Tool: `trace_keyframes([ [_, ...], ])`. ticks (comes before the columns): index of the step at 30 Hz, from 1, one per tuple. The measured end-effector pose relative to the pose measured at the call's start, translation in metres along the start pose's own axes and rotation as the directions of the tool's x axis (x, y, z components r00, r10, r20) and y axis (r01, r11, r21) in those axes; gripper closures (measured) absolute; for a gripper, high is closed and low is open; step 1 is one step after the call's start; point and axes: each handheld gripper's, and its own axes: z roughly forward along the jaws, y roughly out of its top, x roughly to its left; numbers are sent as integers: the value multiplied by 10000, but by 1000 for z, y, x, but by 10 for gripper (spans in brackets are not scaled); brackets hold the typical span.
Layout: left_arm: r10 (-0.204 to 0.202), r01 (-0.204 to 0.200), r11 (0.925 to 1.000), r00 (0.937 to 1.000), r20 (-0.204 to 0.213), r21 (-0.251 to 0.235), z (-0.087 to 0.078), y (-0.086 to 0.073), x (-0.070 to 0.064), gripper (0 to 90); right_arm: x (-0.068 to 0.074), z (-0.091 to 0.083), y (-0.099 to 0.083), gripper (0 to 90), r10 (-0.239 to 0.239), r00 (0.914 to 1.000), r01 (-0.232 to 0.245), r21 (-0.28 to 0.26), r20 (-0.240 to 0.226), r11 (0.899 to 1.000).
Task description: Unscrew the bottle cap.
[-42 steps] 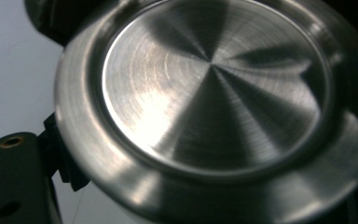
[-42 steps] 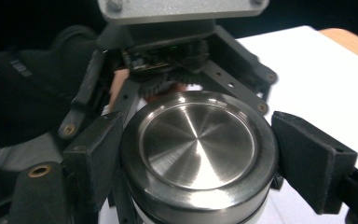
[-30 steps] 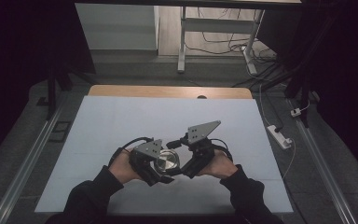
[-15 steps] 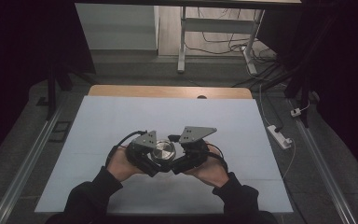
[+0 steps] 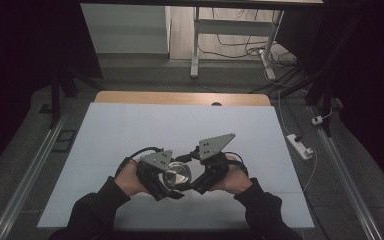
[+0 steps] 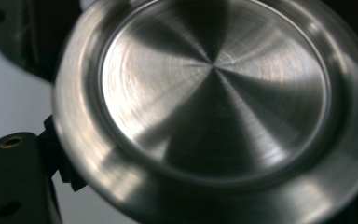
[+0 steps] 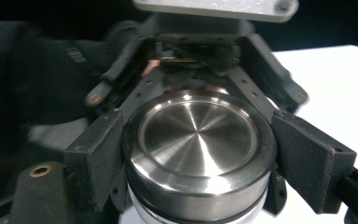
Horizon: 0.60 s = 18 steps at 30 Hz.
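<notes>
A round canister with a brushed steel lid is held above the white table between both hands. In the right gripper view the steel lid tops a white body with a black ring. My left gripper is shut on it, one pad pressing each side of the lid. My right gripper faces it from the other side. Its jaws stand wide apart at the bottom corners of its view, outside the left gripper's pads. In the left gripper view the lid looms very close and blurred.
The white table top stretches to a wooden strip at the far edge. A white power strip lies on the floor to the right. Metal rails run along both sides.
Both hands drew closer together around the canister, lifted it slightly away, then brought it back toward the person. The right gripper's grey plate tipped up again.
</notes>
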Motion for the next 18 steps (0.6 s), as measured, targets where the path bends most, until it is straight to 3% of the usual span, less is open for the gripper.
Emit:
trace_keyframes([
  [1, 156, -156, 9999, 9996, 226, -1, 2, 1, -2, 147, -1, -1, -2, 197, -104, 9990, 101, -61, -430, 9999],
  [2, 274, -277, 9996, 9986, 449, 41, 4, 1, -3, 147, -1, -1, -2, 197, -104, 9990, 101, -61, -430, 9999],
  [4, 358, -365, 9993, 9979, 542, 115, 7, 2, -4, 147, -4, -1, -8, 189, -32, 9933, 11, -182, -1153, 9998],
  [5, 326, -333, 9994, 9981, 524, 126, 8, 2, -3, 147, -6, -2, -9, 168, 193, 9926, -216, -181, -1200, 9996],
  [6, 248, -252, 9996, 9989, 391, 102, 7, 1, -3, 147, -7, -2, -8, 129, 441, 9939, -455, -118, -1009, 9989],
  [8, -77, 77, 10000, 9999, -67, -50, 4, 1, 0, 147, -6, -5, -4, 114, 779, 9969, -780, -51, -126, 9969],
  [10, -588, 572, 9980, 9964, -603, -286, -1, -1, 4, 147, -3, -7, 2, 119, 966, 9917, -968, -18, 845, 9953],
  [11, -821, 795, 9963, 9929, -864, -335, -4, -1, 6, 147, -3, -7, 2, 119, 966, 9917, -968, -18, 845, 9953],
  [14, -1368, 1322, 9905, 9763, -1679, -385, -6, -3, 8, 147, 3, -6, 7, 122, 950, 9653, -996, 70, 2431, 9950],
  [15, -1497, 1456, 9887, 9711, -1860, -355, -6, -3, 9, 147, 6, -2, 10, 124, 960, 9482, -1003, -15, 3029, 9950],
  [16, -1605, 1567, 9870, 9670, -1979, -346, -6, -3, 10, 147, 7, 0, 10, 130, 966, 9431, -982, -110, 3181, 9951],
  [18, -1666, 1634, 9860, 9655, -2002, -327, -5, -4, 11, 147, 8, 2, 10, 141, 965, 9414, -970, -143, 3232, 9952],
])
